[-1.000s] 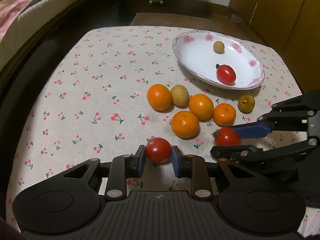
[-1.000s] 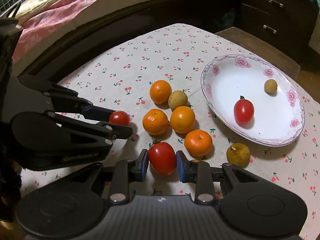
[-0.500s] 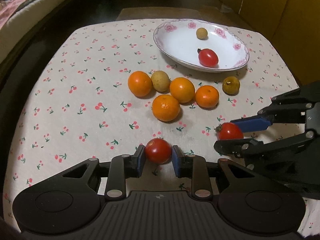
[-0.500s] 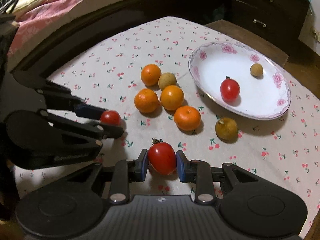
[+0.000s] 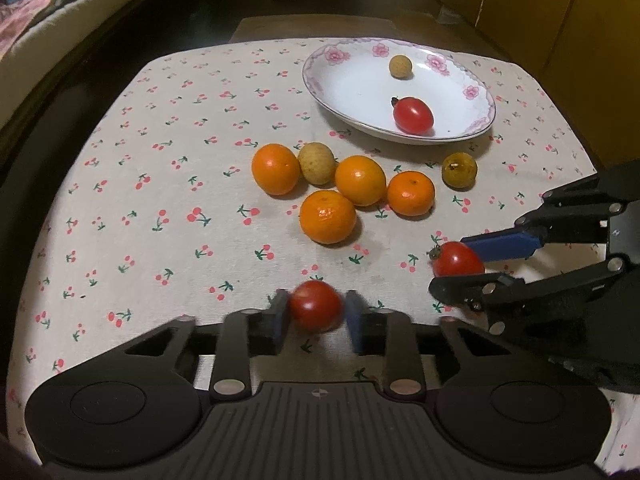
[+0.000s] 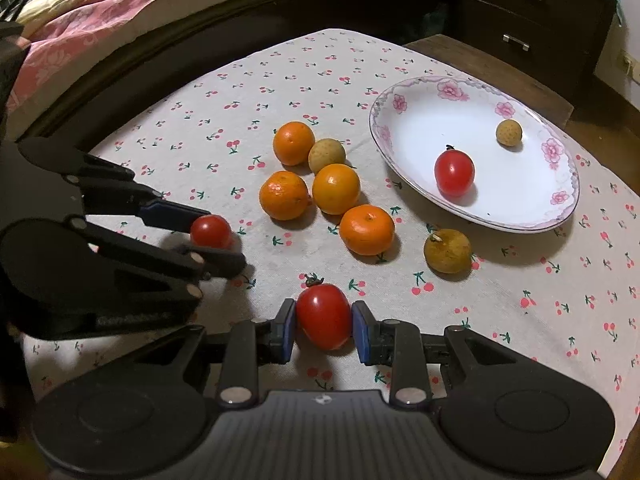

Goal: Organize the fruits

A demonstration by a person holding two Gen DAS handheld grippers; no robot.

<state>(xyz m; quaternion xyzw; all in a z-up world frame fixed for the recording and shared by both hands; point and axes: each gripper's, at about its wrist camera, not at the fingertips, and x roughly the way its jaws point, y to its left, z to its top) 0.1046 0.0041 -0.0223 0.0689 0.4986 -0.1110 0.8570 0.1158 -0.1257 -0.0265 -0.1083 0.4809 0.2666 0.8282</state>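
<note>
My left gripper [image 5: 316, 314] is shut on a small red tomato [image 5: 316, 311], held above the cherry-print cloth; it also shows in the right wrist view [image 6: 211, 231]. My right gripper [image 6: 323, 318] is shut on a larger red tomato [image 6: 323, 316], which shows in the left wrist view too [image 5: 457, 259]. A white flowered plate [image 5: 352, 88] at the back right holds a red tomato [image 5: 413, 115] and a small tan longan [image 5: 400, 66]. Several oranges [image 5: 328, 216] and a longan [image 5: 317, 157] lie clustered mid-table. A brownish fruit [image 5: 459, 169] lies right of them.
The table's cherry-print cloth [image 5: 168, 184] ends at dark edges on the left and far side. A bed [image 6: 100, 12] runs along the left. A dark drawer unit [image 6: 528, 20] stands behind the plate. Yellow cupboard doors [image 5: 560, 20] are at the right.
Both grippers have lifted and pulled back a little with their tomatoes still held. The fruit cluster and plate now sit farther from the left gripper than a second ago.
</note>
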